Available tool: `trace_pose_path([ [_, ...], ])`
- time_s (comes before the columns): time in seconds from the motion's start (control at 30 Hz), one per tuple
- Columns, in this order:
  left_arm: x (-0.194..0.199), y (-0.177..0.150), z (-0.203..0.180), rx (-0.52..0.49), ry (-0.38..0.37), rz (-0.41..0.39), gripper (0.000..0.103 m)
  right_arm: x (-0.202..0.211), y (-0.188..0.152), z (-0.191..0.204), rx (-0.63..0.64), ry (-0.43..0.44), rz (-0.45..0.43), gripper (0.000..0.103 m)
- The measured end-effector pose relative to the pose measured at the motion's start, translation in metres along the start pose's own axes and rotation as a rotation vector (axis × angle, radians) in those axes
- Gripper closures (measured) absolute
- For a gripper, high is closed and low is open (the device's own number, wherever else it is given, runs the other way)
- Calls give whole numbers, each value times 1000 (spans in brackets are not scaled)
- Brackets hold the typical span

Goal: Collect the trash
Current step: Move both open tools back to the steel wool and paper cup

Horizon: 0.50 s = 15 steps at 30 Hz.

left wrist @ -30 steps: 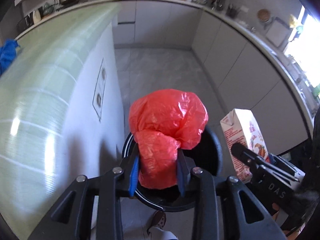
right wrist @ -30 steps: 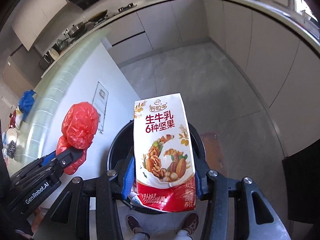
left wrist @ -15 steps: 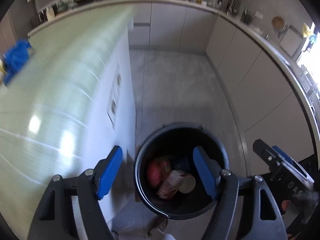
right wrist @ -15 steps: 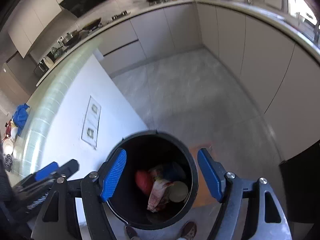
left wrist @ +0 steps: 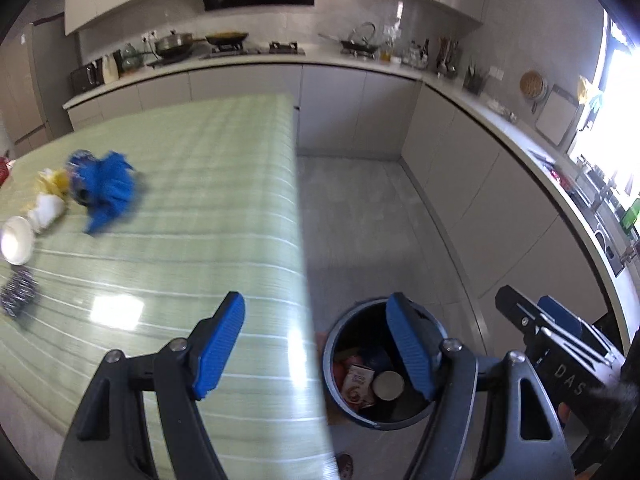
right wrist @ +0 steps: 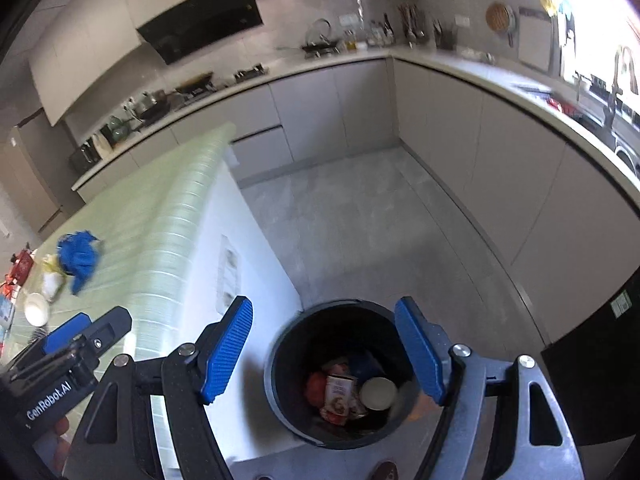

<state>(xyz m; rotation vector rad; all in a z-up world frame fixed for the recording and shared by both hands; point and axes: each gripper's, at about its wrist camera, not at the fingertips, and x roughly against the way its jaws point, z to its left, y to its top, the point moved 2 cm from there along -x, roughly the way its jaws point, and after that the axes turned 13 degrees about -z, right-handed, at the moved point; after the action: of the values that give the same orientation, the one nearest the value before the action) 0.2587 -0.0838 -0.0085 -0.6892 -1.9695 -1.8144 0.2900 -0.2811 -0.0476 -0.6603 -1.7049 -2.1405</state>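
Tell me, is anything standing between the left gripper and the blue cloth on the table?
Nothing visible blocks it. The left gripper is open and empty above the table edge; the bare striped cover lies between it and the blue cloth. The white cup and scrubber lie off to the left.

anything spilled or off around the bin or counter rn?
Nothing stands out. The carton and other trash lie inside the upright black bin, none visibly on the floor. Blue rag, white bowl and steel scourer sit on the green counter.
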Motion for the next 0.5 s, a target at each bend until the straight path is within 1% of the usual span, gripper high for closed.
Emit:
trace_pose_path([
  [0.07,5,5,21,8,11,-19,28,12,3,29,16,20,-21,27],
  [0.2,20,10,81,28,49,-46,28,26,0,90,52,64,-45,27],
  [0.33,35,6,138,55,74,-62,28,32,-13,157,88,109,-52,27],
  [0.4,40,5,167,55,104,-70,28,33,-22,191,96,131,-54,27],
  [0.5,45,4,202,74,139,-73,28,33,-34,230,106,161,-47,27],
])
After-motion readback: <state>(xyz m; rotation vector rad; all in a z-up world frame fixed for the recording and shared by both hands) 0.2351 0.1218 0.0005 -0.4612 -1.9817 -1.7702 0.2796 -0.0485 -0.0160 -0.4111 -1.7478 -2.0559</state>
